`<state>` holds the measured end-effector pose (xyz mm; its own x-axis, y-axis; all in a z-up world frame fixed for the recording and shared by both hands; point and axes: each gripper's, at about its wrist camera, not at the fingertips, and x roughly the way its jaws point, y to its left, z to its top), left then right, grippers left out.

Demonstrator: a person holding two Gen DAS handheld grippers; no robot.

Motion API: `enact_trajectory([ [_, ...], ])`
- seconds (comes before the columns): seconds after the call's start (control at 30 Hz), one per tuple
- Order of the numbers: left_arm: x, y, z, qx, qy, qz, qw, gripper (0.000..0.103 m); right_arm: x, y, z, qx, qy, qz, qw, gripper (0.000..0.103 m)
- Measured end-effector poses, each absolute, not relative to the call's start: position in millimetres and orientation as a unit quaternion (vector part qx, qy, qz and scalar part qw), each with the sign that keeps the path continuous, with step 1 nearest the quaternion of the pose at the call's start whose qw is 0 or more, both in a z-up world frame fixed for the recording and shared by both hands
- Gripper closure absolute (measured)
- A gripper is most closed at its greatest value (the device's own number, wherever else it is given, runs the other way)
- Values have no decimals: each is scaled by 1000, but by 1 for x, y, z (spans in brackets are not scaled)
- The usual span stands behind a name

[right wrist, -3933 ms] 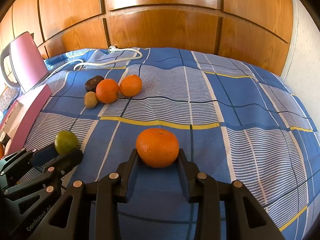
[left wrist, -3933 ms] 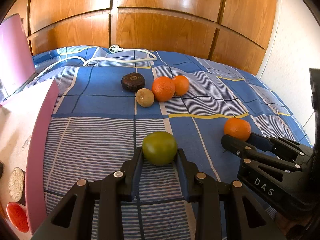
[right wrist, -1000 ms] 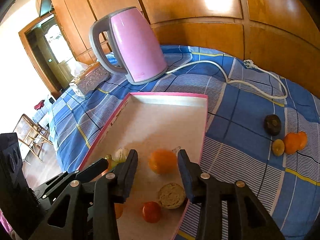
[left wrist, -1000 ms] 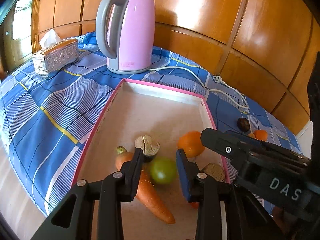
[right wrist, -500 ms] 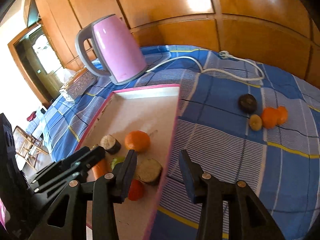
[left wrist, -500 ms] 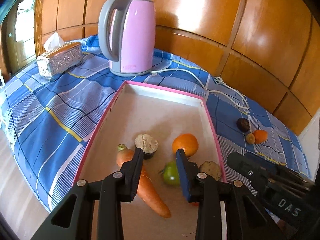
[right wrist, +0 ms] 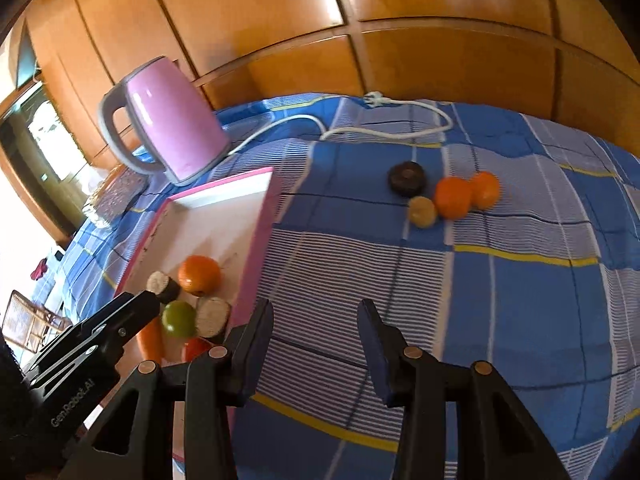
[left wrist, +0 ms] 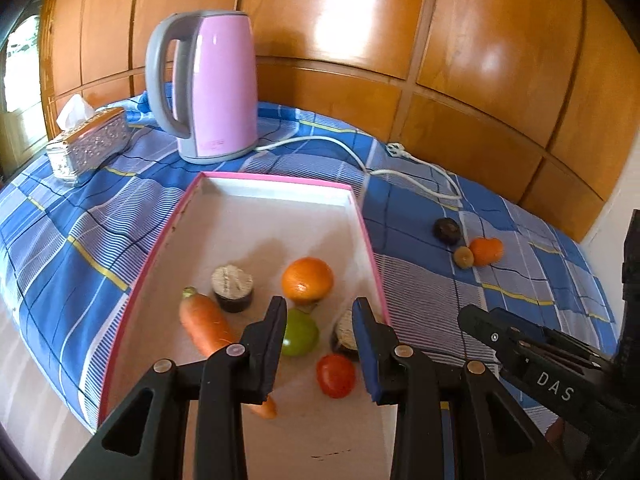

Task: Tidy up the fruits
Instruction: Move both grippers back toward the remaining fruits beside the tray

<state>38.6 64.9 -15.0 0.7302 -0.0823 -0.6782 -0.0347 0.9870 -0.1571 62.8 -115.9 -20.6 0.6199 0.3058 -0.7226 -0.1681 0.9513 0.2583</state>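
From the left wrist, the empty, narrow left claw (left wrist: 320,312) is lifting off the green fruit (left wrist: 299,334) it carried into the pink tray (left wrist: 368,236), while from the right wrist the empty right claw (right wrist: 316,316) is swinging toward the oranges (right wrist: 454,197) on the bed (right wrist: 520,300), best approached low and centred.

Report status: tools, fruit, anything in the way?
Left tool and right tool open, empty. Green fruit and orange in pink tray. Four pieces loose on cloth; path clear.
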Motion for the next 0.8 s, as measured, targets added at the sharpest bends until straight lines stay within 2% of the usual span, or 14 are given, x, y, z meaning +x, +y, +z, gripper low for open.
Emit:
enact_trajectory([
  [0.8, 54, 1, -13, -29, 373, -67, 925, 68, 66, -174, -28, 118, 412, 71, 901, 59],
])
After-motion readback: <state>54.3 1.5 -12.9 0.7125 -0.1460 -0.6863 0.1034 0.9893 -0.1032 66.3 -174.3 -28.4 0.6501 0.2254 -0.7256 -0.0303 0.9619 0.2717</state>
